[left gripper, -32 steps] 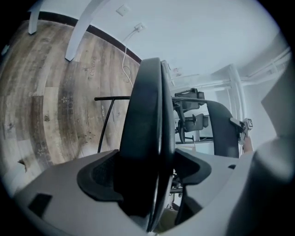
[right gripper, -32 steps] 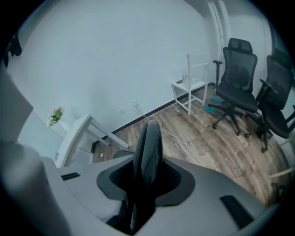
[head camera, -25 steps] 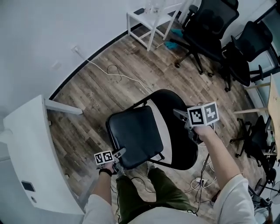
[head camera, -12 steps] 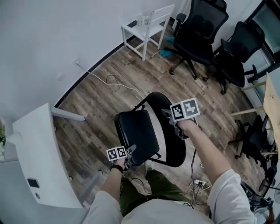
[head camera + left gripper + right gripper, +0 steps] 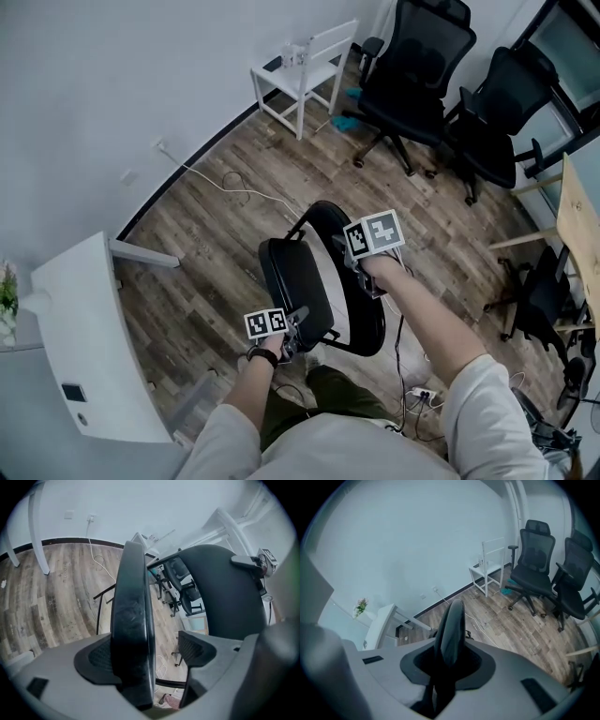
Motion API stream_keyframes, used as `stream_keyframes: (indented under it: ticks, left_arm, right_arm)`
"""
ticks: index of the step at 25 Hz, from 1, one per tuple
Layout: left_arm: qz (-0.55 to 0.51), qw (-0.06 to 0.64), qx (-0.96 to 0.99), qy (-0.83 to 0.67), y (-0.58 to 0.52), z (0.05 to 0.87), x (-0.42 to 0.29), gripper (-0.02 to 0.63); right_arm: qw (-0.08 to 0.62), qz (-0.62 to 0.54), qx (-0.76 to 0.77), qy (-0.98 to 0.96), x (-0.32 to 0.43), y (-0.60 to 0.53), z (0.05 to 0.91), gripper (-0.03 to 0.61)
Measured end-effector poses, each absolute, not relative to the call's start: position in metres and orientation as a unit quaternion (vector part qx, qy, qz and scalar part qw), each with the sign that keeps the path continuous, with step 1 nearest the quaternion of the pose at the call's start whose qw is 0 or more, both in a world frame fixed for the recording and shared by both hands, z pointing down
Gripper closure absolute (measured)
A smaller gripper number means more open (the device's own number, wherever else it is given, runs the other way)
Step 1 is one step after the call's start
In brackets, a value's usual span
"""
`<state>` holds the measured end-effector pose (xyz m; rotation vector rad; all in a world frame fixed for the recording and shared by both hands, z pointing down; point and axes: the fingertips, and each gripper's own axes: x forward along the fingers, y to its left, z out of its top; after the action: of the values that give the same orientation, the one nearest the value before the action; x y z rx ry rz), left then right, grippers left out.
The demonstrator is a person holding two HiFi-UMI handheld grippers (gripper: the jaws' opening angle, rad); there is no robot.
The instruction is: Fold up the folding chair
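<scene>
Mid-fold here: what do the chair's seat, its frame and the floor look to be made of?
Seat: probably vinyl or faux leather over padding; black, faint sheen, fine scuffs on its rounded edge.
Frame: likely black-painted metal tube; thin, round, smoothly bent.
Floor: wood-look planks, perhaps laminate; matte, streaky grain, visible board joints.

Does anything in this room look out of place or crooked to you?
The folding chair's seat is tipped up almost on edge, so the chair is half folded. A white cable trails loose across the wood floor, and something teal lies there beside an office chair.
</scene>
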<state>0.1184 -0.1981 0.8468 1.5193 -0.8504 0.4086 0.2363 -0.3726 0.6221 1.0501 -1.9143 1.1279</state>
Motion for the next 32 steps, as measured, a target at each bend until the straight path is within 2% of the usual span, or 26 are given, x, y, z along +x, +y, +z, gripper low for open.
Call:
stream_keyframes:
  ticks: [15,27,32]
  left_arm:
    - [0.151,0.649,0.68,-0.305,-0.218,0.8,0.248,0.215]
    - [0.148,0.66,0.682,-0.279,-0.224,0.799,0.278,0.23]
    - [0.131,0.665,0.691,-0.25,-0.22,0.788,0.265,0.202]
  right_arm:
    - [0.365,0.409,0.425,-0.721,0.245,-0.373,0.603,0.499]
    - [0.374,0.399,0.431,-0.718,0.256,-0.375,0.604,0.499]
    - [0.369,0.414,0.424,-0.716,0.252,-0.375,0.604,0.497]
